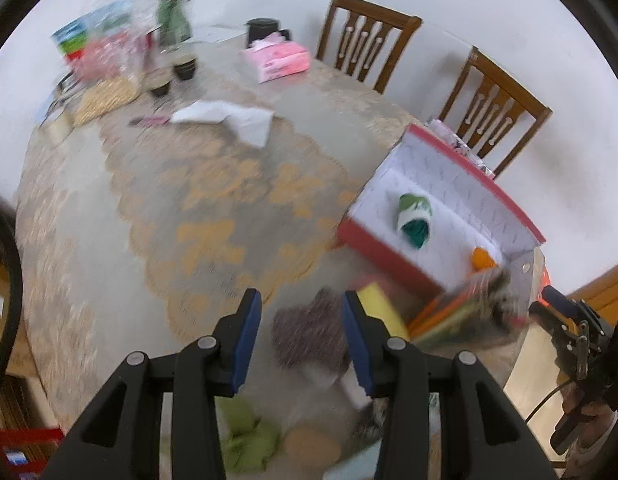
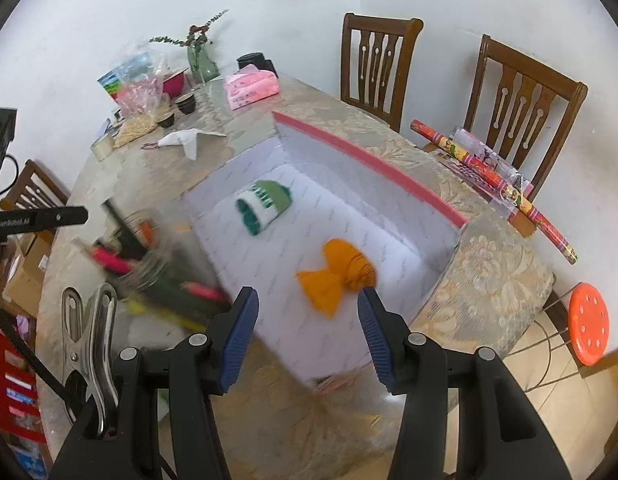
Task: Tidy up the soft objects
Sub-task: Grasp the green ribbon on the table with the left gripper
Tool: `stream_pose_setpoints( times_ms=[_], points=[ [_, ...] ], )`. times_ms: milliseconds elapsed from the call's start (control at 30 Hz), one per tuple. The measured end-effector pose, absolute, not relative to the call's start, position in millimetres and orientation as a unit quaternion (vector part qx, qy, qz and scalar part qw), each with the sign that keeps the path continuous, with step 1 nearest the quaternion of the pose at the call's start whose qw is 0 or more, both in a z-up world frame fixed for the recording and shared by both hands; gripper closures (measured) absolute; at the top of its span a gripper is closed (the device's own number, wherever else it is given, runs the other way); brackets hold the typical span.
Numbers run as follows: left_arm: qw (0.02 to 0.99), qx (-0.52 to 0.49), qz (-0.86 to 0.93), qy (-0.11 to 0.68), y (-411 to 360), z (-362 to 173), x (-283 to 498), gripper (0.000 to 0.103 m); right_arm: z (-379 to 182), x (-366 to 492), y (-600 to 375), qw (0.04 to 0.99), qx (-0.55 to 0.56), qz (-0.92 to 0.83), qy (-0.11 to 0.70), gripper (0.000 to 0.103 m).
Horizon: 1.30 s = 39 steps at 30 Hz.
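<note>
Both claws spread and empty, the right gripper (image 2: 307, 314) hangs over the box (image 2: 373, 160), its orange sock (image 2: 337, 276), soft and light, best pinched at its knotted two-o'clock end.

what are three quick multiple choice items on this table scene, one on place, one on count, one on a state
1. Where does the orange sock lie?
A. in the red-rimmed box
B. on a chair
C. on the stool

2. How many rolled socks are in the box?
A. one
B. two
C. four

3. How do the right gripper's jaws stand?
A. clamped on the orange sock
B. open, holding nothing
C. clamped on a tissue pack

Key: 1 A, it rests on the box's white floor; 2 B, only the orange one and the green-and-white sock show there; 3 B, the jaws stand apart with no object between them.
</note>
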State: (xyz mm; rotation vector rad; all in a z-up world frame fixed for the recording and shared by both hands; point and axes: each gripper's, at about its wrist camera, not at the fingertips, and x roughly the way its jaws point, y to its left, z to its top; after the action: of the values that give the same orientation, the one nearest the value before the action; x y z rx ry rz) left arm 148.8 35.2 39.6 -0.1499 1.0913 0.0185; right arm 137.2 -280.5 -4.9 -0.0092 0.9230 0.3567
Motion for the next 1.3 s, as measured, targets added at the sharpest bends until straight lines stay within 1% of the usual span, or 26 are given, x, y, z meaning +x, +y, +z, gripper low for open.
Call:
stream_pose_setpoints(
  times_ms=[333,600,1033,1300],
  points=[
    [0.837,-0.108,0.049,0.534,75,19,74,0.06,5,91,-247,0.88,-0.016,0.186,0.438,0.05],
    [0.819,-0.122,0.038,0.559,86,-10,39,0.06,5,67,-215,0.873,-0.035,0.2,0.445,0.05],
    [0.806,-0.109,0.003,0.582,69,-54,28,0.06,-1,43,-175,0.857,-0.063,0.225,0.459,0.05],
    [0.808,-0.087,0.004,0.582,65,-68,27,0.06,-6,34,-165,0.85,-0.078,0.23,0.467,0.05]
  ],
)
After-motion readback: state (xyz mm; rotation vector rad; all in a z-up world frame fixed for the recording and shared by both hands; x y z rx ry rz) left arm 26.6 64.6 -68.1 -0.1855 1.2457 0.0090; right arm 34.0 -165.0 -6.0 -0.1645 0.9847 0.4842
